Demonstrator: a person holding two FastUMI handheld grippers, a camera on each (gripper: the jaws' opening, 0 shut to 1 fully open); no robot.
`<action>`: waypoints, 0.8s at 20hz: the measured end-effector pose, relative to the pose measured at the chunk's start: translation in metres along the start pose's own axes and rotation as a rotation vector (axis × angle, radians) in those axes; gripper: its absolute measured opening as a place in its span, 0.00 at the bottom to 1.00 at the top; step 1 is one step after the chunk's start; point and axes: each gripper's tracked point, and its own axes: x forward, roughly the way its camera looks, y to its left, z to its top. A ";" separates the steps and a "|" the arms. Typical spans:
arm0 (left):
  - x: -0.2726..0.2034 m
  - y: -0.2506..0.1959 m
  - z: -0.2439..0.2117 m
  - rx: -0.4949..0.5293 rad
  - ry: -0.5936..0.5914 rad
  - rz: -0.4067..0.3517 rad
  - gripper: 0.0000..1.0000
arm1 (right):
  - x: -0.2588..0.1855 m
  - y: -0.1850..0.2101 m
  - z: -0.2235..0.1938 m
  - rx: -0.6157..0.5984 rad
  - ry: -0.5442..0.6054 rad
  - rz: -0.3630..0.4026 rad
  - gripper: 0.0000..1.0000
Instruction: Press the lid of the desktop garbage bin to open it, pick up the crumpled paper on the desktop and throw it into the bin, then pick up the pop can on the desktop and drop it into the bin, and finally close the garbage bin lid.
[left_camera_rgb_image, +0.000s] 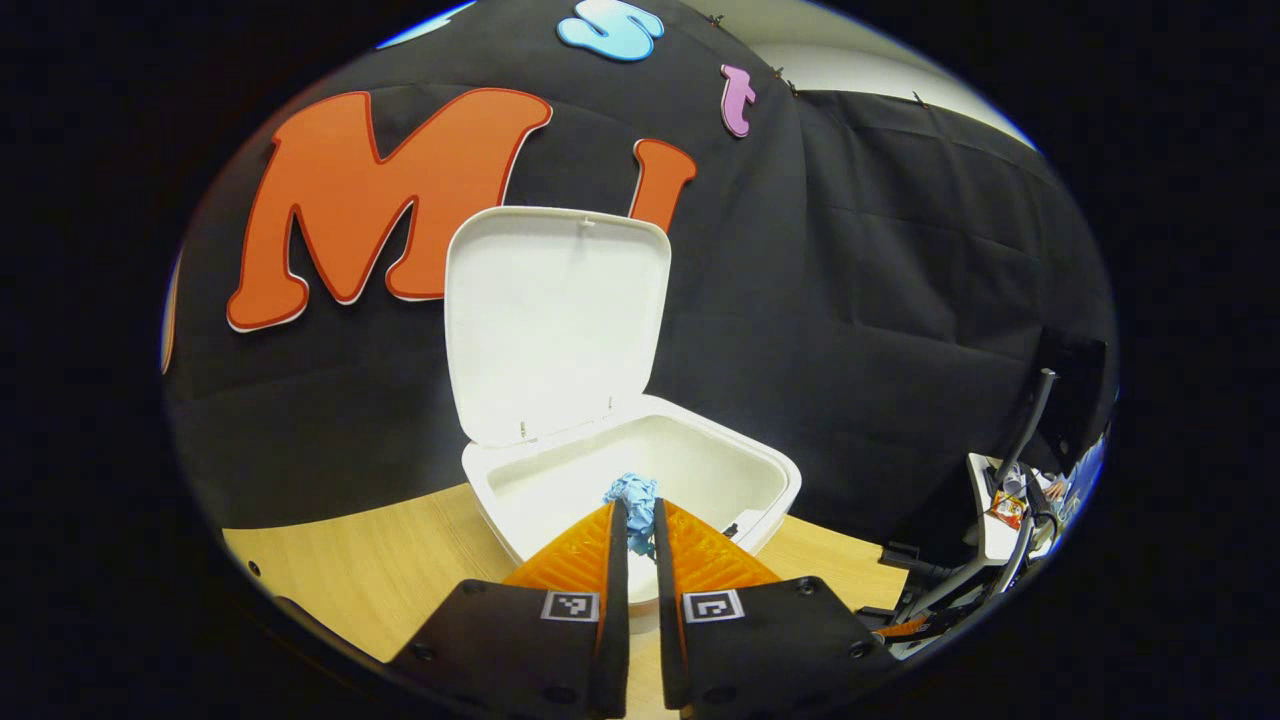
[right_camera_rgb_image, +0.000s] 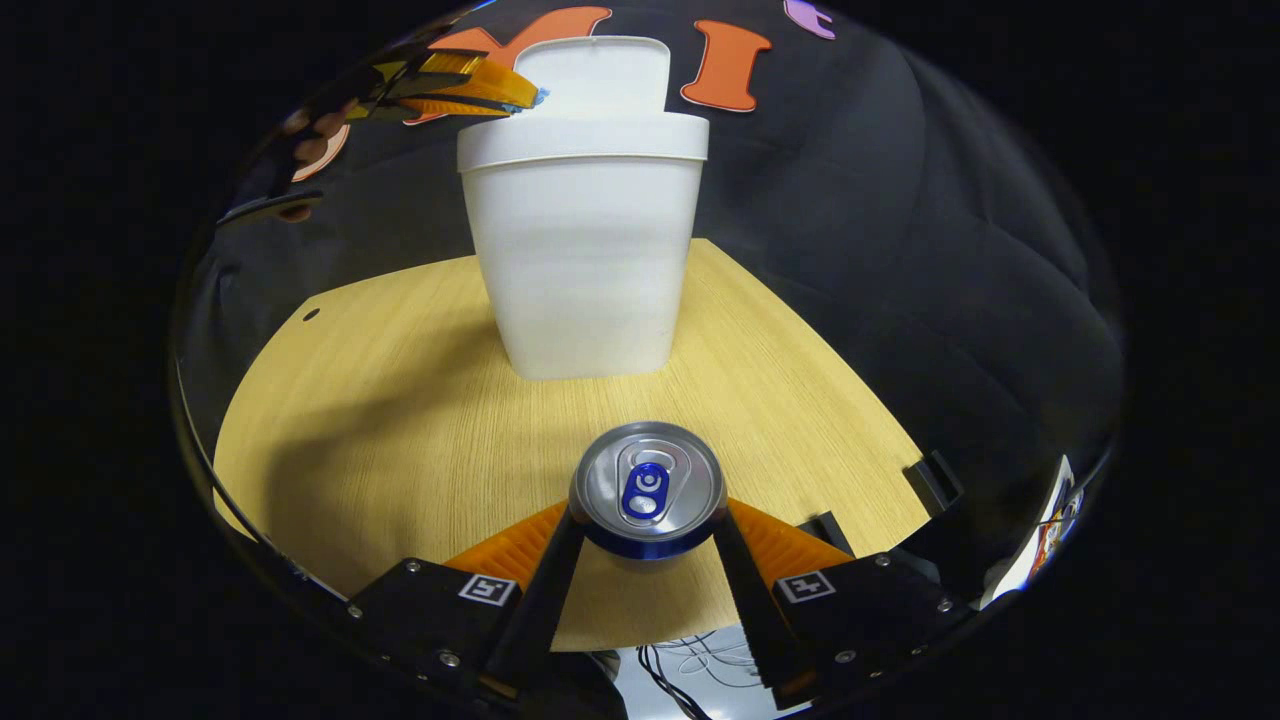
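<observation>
The white bin (left_camera_rgb_image: 770, 470) stands on the wooden desk with its lid (left_camera_rgb_image: 555, 320) raised upright at the back. My left gripper (left_camera_rgb_image: 640, 510) is shut on the blue crumpled paper (left_camera_rgb_image: 630, 490), held over the front part of the bin's open mouth. In the right gripper view the bin (right_camera_rgb_image: 580, 270) stands straight ahead, and the left gripper (right_camera_rgb_image: 470, 85) with a person's hand reaches over its rim from the left. My right gripper (right_camera_rgb_image: 648, 515) is shut on the upright pop can (right_camera_rgb_image: 648, 485), one finger on each side, near the desk's front edge.
The wooden desk (right_camera_rgb_image: 380, 430) stretches between the can and the bin. Black clamps (right_camera_rgb_image: 935, 480) sit on its right edge. A white stand with cables (left_camera_rgb_image: 1000, 500) is off to the right of the bin. Black cloth walls close the back.
</observation>
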 end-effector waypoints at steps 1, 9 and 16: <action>0.001 -0.001 -0.002 0.001 0.003 0.001 0.18 | 0.000 0.000 0.000 -0.001 0.000 -0.002 0.80; 0.002 -0.002 -0.002 0.001 0.004 0.005 0.38 | 0.000 0.001 0.004 -0.008 -0.003 0.011 0.75; -0.011 0.004 0.002 0.007 -0.013 0.040 0.94 | 0.003 0.001 0.010 -0.021 -0.026 0.018 0.75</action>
